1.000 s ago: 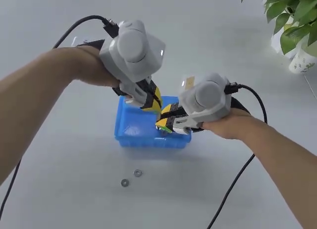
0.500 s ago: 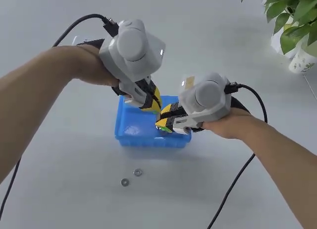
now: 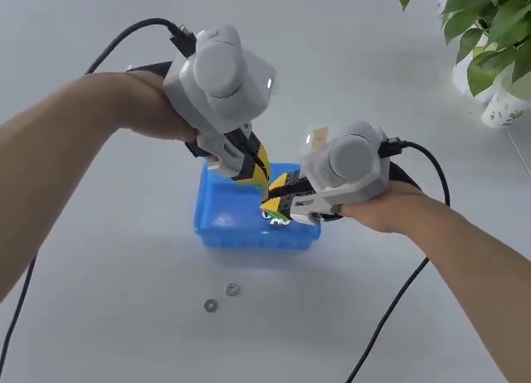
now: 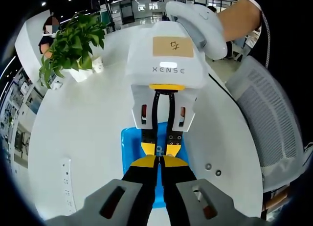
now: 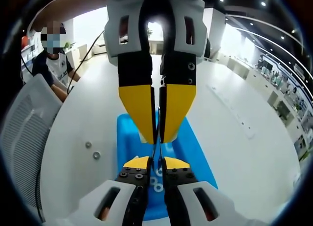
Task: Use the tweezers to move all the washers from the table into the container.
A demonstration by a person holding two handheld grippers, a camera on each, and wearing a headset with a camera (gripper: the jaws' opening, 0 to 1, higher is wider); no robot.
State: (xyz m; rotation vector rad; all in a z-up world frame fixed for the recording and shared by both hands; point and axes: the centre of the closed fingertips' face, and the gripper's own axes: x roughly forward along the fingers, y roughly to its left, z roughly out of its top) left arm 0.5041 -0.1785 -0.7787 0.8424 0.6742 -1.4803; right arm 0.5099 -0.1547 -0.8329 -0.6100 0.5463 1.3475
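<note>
A blue container (image 3: 224, 221) sits mid-table, also seen as the blue container (image 4: 129, 147) and the blue container (image 5: 195, 157), with washers (image 5: 157, 181) lying inside it. Both grippers meet nose to nose above it. My left gripper (image 3: 250, 174) points down from the upper left, its jaws shut. My right gripper (image 3: 274, 209) comes in from the right, jaws nearly together. A thin dark blade, the tweezers (image 5: 157, 148), runs from between the left gripper's yellow jaws into my right gripper (image 5: 156, 162). Two washers (image 3: 231, 290) (image 3: 210, 305) lie on the table in front of the container.
A potted plant (image 3: 489, 43) stands at the far right of the table. Cables trail from both grippers across the white tabletop (image 3: 99, 317). In the left gripper view the two loose washers (image 4: 213, 169) lie right of the container, beside a grey chair (image 4: 271, 118).
</note>
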